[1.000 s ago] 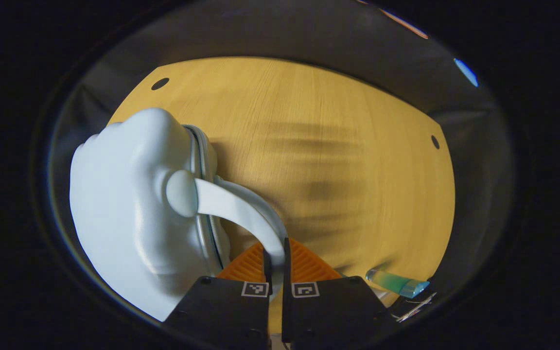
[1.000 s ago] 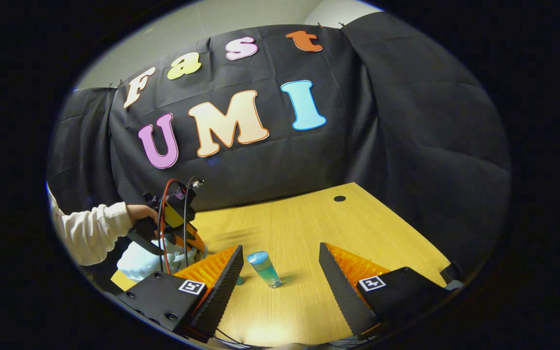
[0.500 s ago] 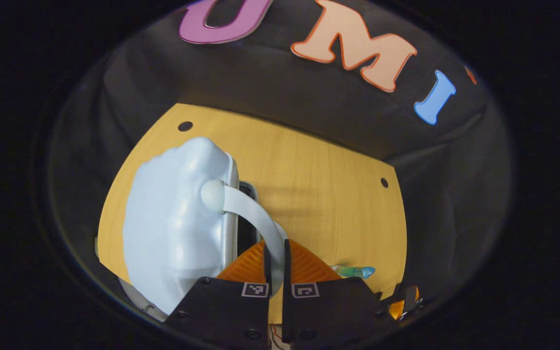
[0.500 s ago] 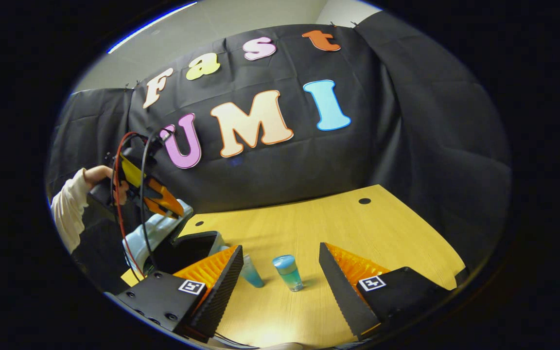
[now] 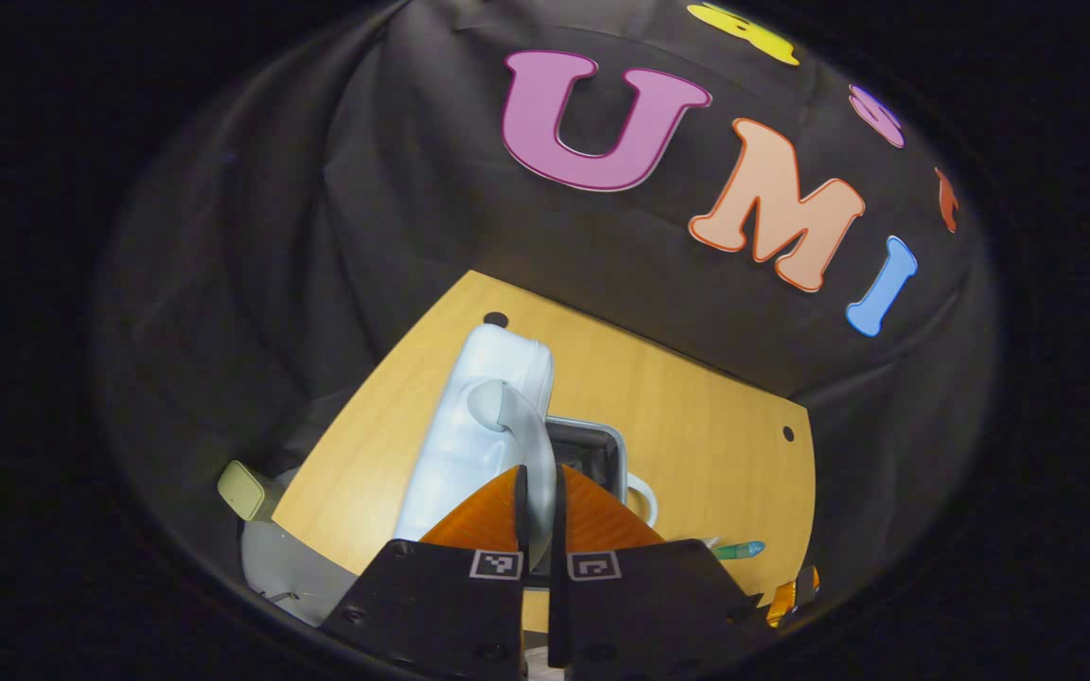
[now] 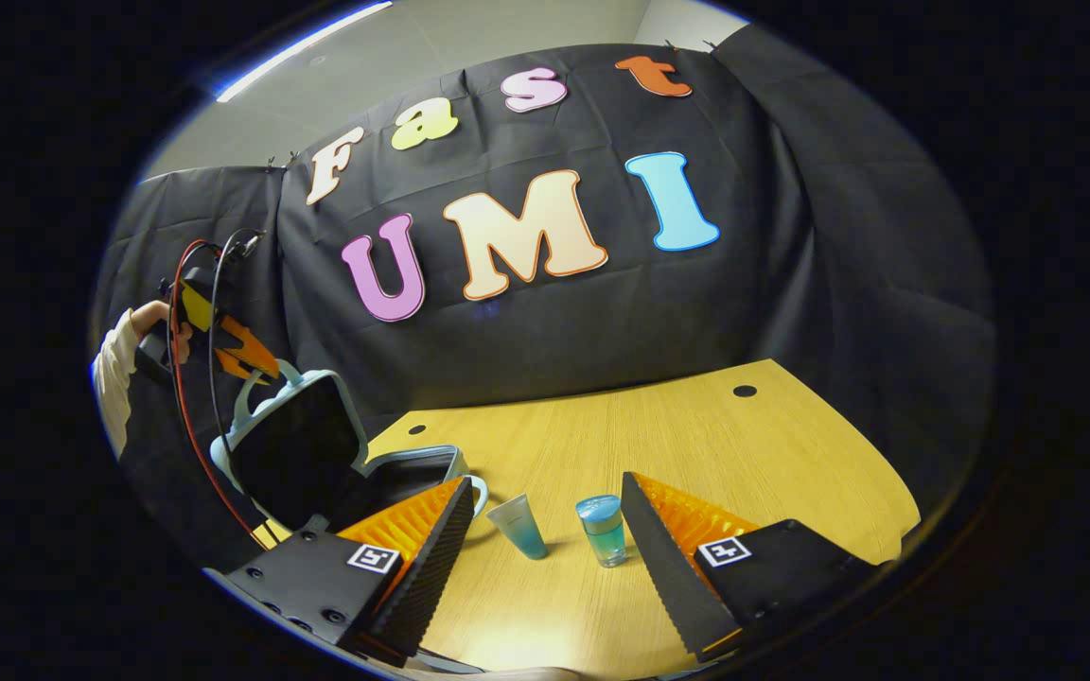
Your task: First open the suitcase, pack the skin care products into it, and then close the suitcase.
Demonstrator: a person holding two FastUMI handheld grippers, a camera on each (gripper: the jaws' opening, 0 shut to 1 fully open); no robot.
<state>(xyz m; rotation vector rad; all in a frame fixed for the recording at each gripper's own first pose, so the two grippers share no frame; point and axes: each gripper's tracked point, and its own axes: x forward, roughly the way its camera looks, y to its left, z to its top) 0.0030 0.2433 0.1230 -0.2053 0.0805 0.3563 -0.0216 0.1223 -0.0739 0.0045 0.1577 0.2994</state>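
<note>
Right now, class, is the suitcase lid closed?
No: in the right gripper view the lid stands raised, held by its handle in the left tool, showing the dark inside.

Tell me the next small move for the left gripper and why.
Probably ease the lid a little farther back, then release. The left gripper is clamped on the lid's handle, the suitcase already gapes open, and the tube and bottle wait unpacked.

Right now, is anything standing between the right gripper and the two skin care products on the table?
Nothing visible. The right gripper is open above bare table; the tube and small bottle stand upright just ahead between its jaws. The open suitcase sits off to the side.
</note>
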